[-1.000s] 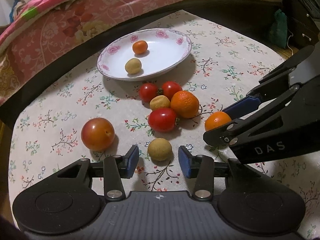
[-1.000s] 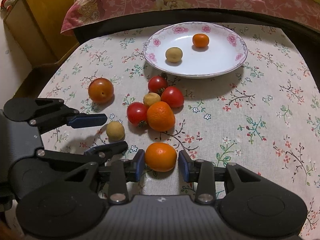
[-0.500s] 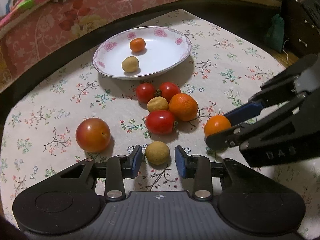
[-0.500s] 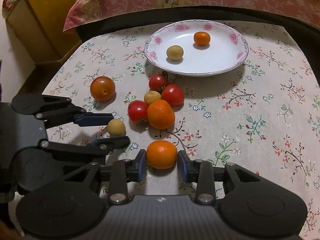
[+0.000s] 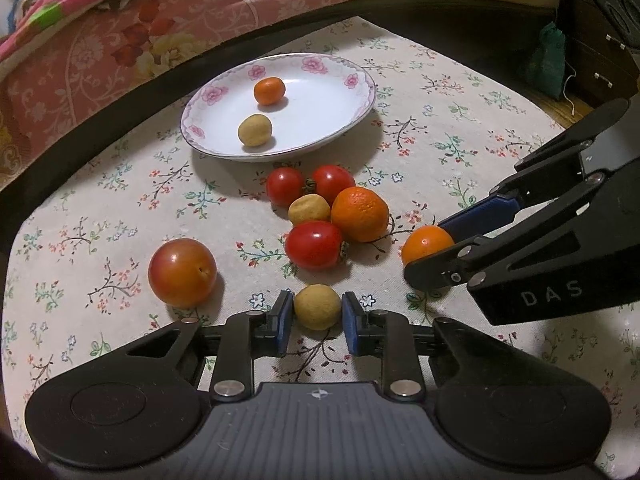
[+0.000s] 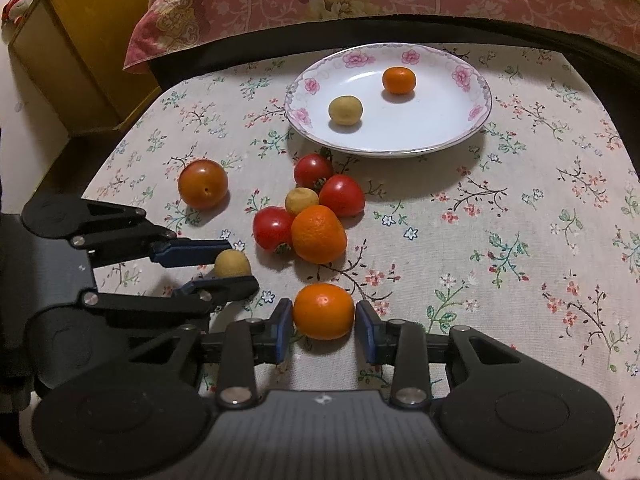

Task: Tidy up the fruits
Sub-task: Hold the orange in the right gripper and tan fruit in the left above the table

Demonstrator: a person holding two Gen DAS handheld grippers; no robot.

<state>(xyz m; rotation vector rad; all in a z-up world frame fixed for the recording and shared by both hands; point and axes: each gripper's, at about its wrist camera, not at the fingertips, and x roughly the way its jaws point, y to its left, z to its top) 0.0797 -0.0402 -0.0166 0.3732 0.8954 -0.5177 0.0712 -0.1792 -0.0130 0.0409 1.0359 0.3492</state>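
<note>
Both cams sit low on their grippers, tilted down over the near edge of the table (image 5: pixel 460 92), facing the far edge and the bed behind. Left wrist view looks from near-left; right gripper (image 5: pixel 440 256) enters at its right edge. Right wrist view looks from near-right; left gripper (image 6: pixel 236 258) enters at its left edge. Both close-up. Shared: plate (image 5: pixel 352 120) (image 6: pixel 472 128) nr far edge, loose fruit mid-table.

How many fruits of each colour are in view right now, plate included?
Red tomatoes: 3
Orange citrus: 3
Tan round fruits: 3
Orange-red plum-like fruit: 1
Total: 10, with 2 on the plate, 2 between jaws, 6 loose on the cloth.
</note>
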